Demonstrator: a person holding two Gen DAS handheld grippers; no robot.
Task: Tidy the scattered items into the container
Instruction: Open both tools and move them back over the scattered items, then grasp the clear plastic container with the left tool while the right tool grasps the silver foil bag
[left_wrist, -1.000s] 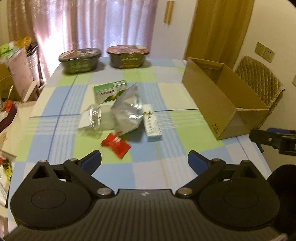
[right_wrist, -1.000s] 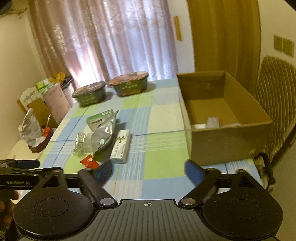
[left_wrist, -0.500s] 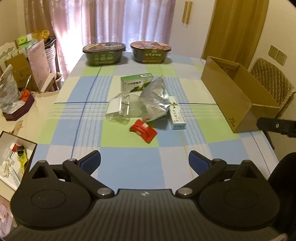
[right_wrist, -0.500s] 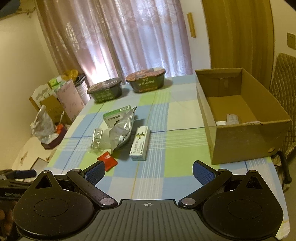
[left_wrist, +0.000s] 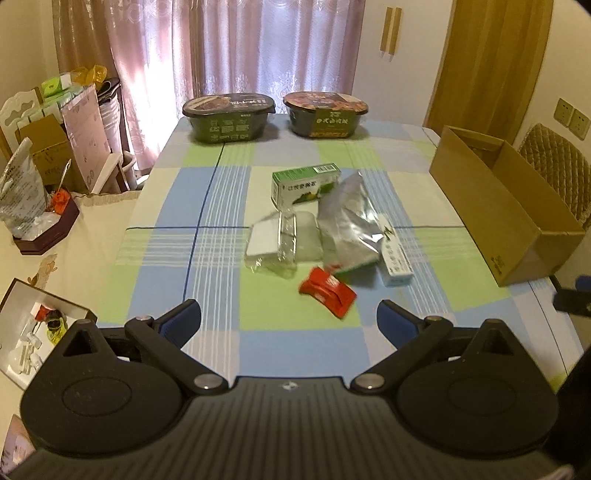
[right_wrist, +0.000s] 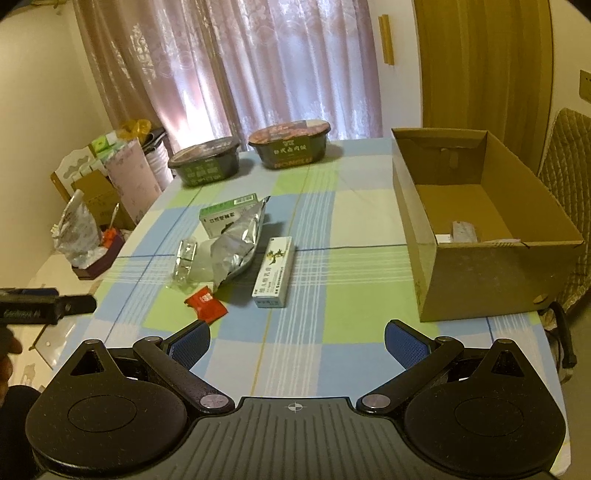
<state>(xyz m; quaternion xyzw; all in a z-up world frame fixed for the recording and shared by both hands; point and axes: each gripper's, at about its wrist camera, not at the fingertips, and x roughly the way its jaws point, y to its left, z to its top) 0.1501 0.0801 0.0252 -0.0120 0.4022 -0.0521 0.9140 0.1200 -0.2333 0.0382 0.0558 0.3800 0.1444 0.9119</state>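
You've got warm, dim room light, with daylight glowing through the far curtains (left_wrist: 229, 48), blown out a bit at the left. Fisheye bends your edges and blacks out the corners. The red packet (left_wrist: 327, 291) smears with motion blur; soft shadows sit under the cardboard box (right_wrist: 487, 280).

A table (left_wrist: 207, 206) covered by a checked cloth of blue, green and white is seen. Behind it, a window is screened by pinkish curtains (left_wrist: 258, 48), through which daylight is admitted. Cream walls (right_wrist: 44, 110) are noted, with a wooden door (left_wrist: 491, 62) to the right. A quilted chair (left_wrist: 554, 166) is placed beside the wall sockets (left_wrist: 570, 118).
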